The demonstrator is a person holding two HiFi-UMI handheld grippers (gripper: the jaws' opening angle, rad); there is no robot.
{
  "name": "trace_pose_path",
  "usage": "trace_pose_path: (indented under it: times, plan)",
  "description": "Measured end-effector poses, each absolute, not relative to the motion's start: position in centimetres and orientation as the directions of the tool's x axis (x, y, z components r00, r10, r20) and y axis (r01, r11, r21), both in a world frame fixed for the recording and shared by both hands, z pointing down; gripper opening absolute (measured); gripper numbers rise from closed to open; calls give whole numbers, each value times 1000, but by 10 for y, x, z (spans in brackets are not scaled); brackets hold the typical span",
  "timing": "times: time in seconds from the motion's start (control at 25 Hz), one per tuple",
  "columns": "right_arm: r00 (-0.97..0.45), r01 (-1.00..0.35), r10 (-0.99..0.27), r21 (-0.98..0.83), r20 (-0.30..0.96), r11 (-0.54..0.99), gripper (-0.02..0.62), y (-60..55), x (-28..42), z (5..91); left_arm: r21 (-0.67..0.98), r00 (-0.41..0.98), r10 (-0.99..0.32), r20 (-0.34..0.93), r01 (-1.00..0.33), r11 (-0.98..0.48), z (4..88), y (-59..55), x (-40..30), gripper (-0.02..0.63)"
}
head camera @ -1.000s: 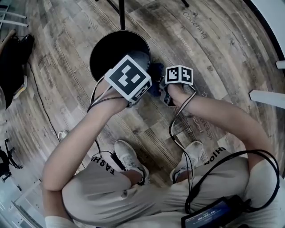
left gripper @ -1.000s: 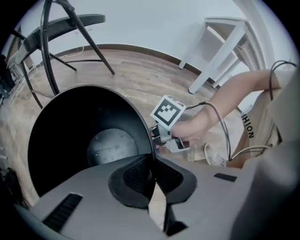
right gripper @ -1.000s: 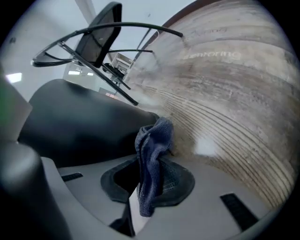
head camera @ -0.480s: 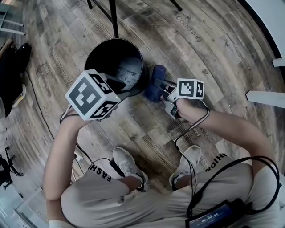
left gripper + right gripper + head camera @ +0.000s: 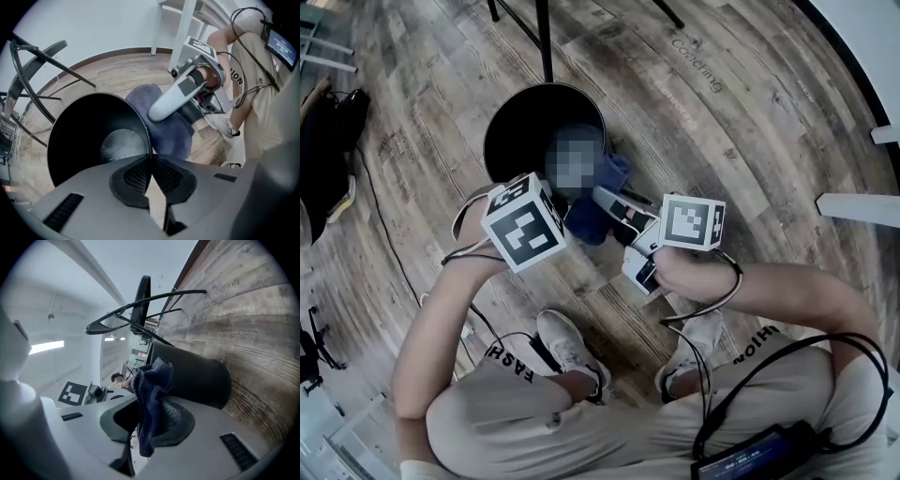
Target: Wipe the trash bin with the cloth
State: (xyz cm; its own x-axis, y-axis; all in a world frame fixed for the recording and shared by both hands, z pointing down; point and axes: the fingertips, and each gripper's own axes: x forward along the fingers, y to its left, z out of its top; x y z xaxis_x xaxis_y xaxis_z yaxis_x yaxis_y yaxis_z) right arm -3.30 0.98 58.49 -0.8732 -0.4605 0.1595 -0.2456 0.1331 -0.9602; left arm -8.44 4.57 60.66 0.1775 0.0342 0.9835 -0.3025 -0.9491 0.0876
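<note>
Spreading across the whole head view, the wooden plank floor (image 5: pixel 750 141) carries everything else. On it stands the trash bin (image 5: pixel 520 127), round and black, upright with its mouth open to the camera, a little ahead of the person's pale shoes (image 5: pixel 572 342). A thin black metal leg (image 5: pixel 546 42) comes down to the floor just behind the bin.

The left gripper (image 5: pixel 150 166) points down at the bin's near rim, its marker cube (image 5: pixel 525 223) facing up. Its jaws have just been closing, and in the left gripper view the pads pinch the bin's thin rim wall between them.

The right gripper (image 5: pixel 150 416) reaches in almost level from the right side. Its jaws are clamped on the cloth (image 5: pixel 150 399), a dark blue bunched rag that sticks out past the pads and hangs down between them. The cloth is off the floor, just beside the bin's outer wall near the rim. Whether it touches the wall I cannot tell.
</note>
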Motion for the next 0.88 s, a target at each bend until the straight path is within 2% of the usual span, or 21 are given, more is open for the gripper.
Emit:
trace_pose_path:
  times: [0.12, 0.28, 0.44, 0.64, 0.76, 0.88]
  plan:
    - [-859, -284, -467, -954, 209, 97, 63, 6, -31, 603, 81, 193, 12, 981, -355, -931, 609, 42, -74, 18]
    - [-831, -362, -463, -932, 309, 27, 63, -2, -20, 645, 141, 290, -4, 957, -477, -867, 605, 37, -55, 17]
    - [-807, -454, -408, -890, 428, -35, 63, -8, -13, 701, 173, 337, -26, 941, -546, -819, 604, 28, -44, 18]
    - [-774, -558, -292, -823, 562, -104, 63, -7, -13, 767, 160, 352, -54, 935, -552, -819, 605, 24, -37, 18]
    - [-774, -574, -246, -811, 583, -117, 63, -6, -13, 780, 206, 391, -34, 920, -557, -804, 601, 30, -37, 18]
    - [-776, -581, -238, -809, 584, -90, 63, -6, -8, 776, 268, 458, -29, 888, -569, -778, 594, 31, -37, 70]
